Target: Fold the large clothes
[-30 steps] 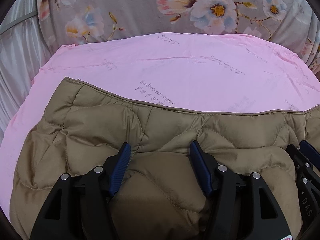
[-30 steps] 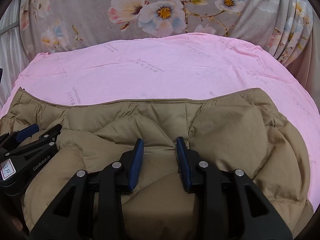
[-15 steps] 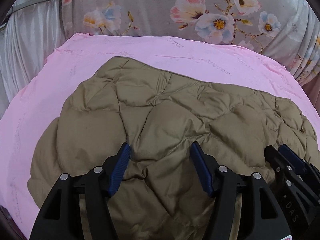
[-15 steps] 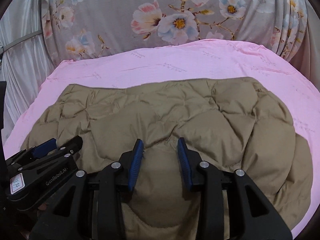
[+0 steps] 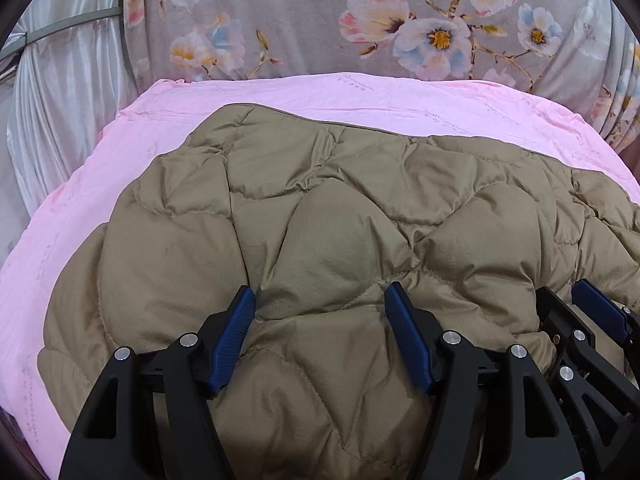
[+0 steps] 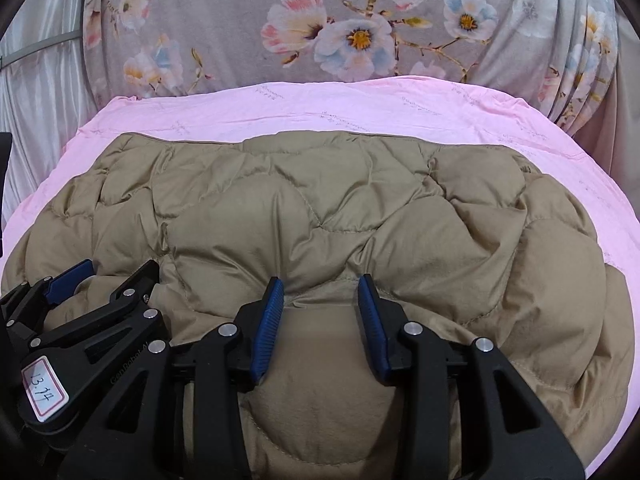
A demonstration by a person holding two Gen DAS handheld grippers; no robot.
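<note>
Now the tan quilted puffer jacket (image 5: 340,240) is lying folded and puffed up on the pink printed sheet (image 5: 120,152), covering most of it, its far edge just short of the sheet's far border. Left gripper (image 5: 320,300) is pressing its blue ribbed pads into a bulge of jacket at the near edge; its jaws have just been opening, padding bunched between them, and I cannot tell whether they are gripping. Right gripper (image 6: 320,292), just beside, is sitting narrower on a pinched ridge of the same jacket; grip likewise unclear. Beyond the sheet, grey floral fabric (image 6: 340,20) is hanging, with pale silvery curtain (image 5: 60,100) to the sheet's left.
</note>
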